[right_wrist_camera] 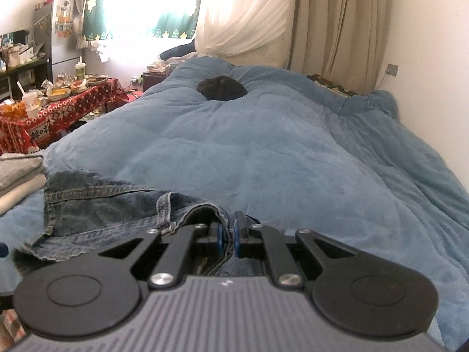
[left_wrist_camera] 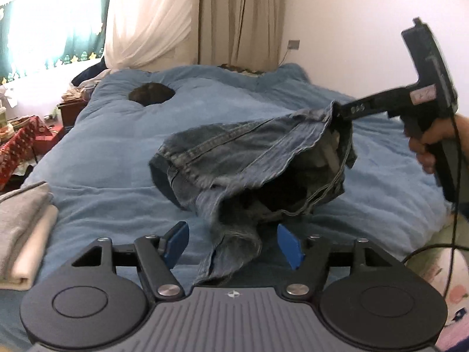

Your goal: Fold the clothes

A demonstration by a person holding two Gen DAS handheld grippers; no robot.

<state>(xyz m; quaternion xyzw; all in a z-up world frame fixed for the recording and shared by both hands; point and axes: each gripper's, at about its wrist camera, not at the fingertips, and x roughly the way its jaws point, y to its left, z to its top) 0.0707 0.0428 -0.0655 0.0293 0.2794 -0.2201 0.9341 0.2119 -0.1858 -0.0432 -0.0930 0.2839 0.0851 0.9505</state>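
The right gripper (right_wrist_camera: 230,239) is pinching the waistband edge of the jeans (left_wrist_camera: 249,170), its blue jaws pressed nearly together with denim caught between them. In the left wrist view this gripper is reaching in from 3 o'clock, a hand (left_wrist_camera: 431,143) wrapping its handle, and it is lifting the jeans above the blue duvet (left_wrist_camera: 117,152) so that the waist opening is gaping toward the camera. A twisted leg of denim is hanging down toward 6 o'clock, passing between the spread jaws of the left gripper (left_wrist_camera: 233,243), which are standing wide apart and clamping nothing. A stack of folded grey and cream cloths (left_wrist_camera: 23,228) is sitting on the bed at 9 o'clock. A dark cushion (right_wrist_camera: 222,88) is lying far up the duvet at 12 o'clock.
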